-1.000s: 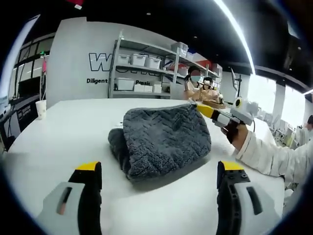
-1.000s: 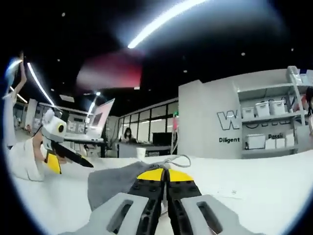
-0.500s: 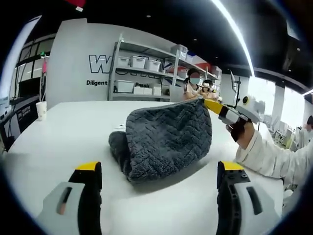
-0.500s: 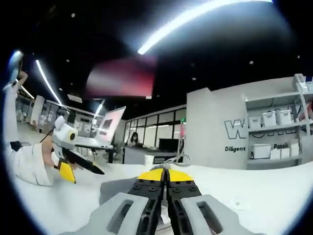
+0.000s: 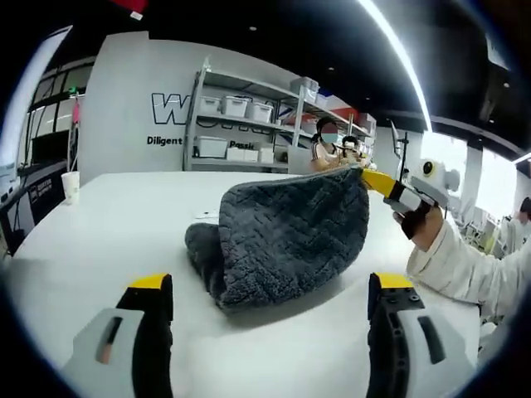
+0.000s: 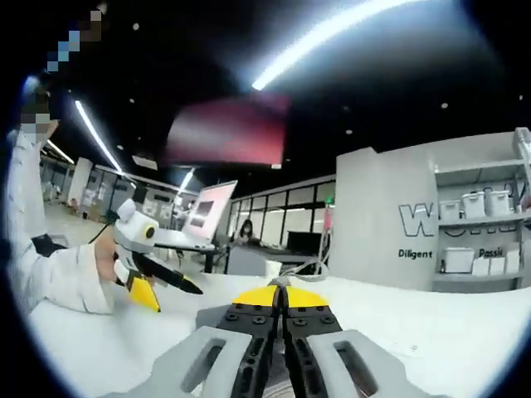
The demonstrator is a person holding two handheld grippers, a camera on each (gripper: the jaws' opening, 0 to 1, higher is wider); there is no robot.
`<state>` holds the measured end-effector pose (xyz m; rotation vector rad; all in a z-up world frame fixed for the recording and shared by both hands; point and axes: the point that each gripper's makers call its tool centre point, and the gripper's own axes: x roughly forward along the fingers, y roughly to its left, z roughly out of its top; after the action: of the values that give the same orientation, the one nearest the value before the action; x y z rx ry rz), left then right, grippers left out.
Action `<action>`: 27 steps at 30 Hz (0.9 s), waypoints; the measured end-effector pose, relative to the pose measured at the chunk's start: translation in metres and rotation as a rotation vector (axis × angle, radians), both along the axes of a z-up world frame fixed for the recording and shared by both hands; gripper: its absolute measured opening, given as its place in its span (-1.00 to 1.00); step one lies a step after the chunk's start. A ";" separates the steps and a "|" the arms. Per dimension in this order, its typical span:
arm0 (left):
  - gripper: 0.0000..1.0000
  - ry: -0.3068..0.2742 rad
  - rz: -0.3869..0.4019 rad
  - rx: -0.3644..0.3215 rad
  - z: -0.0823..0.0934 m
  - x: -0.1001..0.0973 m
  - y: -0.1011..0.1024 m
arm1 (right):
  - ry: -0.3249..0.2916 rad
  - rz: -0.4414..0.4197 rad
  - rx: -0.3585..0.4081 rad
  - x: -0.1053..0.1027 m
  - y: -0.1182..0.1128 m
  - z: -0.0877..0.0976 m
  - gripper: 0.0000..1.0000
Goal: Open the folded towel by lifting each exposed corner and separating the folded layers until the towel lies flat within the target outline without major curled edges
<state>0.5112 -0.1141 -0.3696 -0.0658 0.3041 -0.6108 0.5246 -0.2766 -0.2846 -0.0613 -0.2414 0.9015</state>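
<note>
Nearest, the left gripper (image 5: pixel 270 286) hangs released, jaws wide apart, above the white table (image 5: pixel 99 215). Beyond it, the dark grey plush folded towel (image 5: pixel 282 236) rests on the table, its far top corner raised. The right gripper (image 5: pixel 371 177) is clenched on that corner. Step in hand: separating the upper layer. The next move likely requires carrying the corner outward.

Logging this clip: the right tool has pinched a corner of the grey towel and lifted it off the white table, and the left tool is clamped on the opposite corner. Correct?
Not quite. The left tool is not clamped on anything: the left gripper view shows its jaws wide apart, short of the towel. The rest holds: the right tool has a corner pinched and lifted off the white table.
</note>
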 end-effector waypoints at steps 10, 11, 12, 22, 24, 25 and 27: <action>0.93 0.002 0.002 0.004 -0.001 0.000 0.000 | 0.042 0.064 -0.016 -0.021 -0.013 -0.012 -1.00; 0.93 0.003 0.003 0.006 -0.001 0.000 0.000 | 0.044 0.068 -0.016 -0.022 -0.013 -0.011 -1.00; 0.93 0.002 0.003 0.007 -0.001 0.000 0.001 | 0.042 0.078 -0.022 -0.025 -0.012 -0.010 -1.00; 0.93 0.002 0.007 0.003 -0.001 0.001 0.002 | 0.026 0.194 -0.149 -0.054 0.006 -0.019 -1.00; 0.93 0.003 0.006 0.004 -0.001 0.001 0.002 | 0.033 0.209 -0.172 -0.058 0.007 -0.023 -1.00; 0.93 0.002 0.007 0.004 -0.001 0.001 0.002 | 0.037 0.218 -0.181 -0.060 0.007 -0.025 -1.00; 0.93 0.002 0.008 0.003 -0.001 0.001 0.003 | 0.043 0.228 -0.195 -0.064 0.006 -0.029 -1.00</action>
<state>0.5124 -0.1112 -0.3705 -0.0644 0.3064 -0.6019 0.4604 -0.2702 -0.3138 -0.1974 -0.1207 1.1504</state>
